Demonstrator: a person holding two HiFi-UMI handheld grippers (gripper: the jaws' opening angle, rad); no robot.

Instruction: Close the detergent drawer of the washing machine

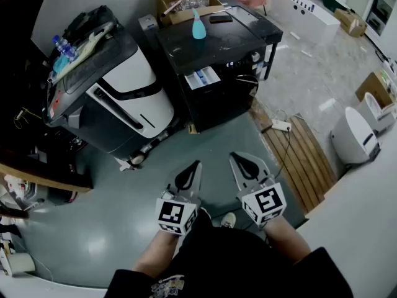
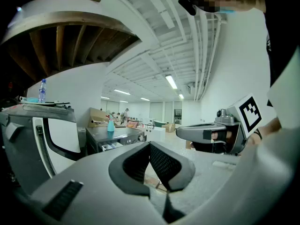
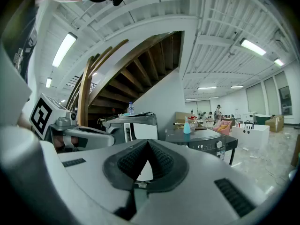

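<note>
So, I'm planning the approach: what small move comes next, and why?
Probably move the left gripper forward toward the detergent drawer: it sticks out of the washing machine, and the gripper, shut and empty, is far short of it.

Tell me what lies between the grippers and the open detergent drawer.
Only bare grey floor, in the head view, from left gripper and right gripper up to the detergent drawer.

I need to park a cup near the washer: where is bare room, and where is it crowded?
Bare: the black washing machine's top, in front of the teal spray bottle; the grey floor before its open white detergent drawer. Crowded: the grey-and-white appliance's lid at left, heaped with clutter.
</note>
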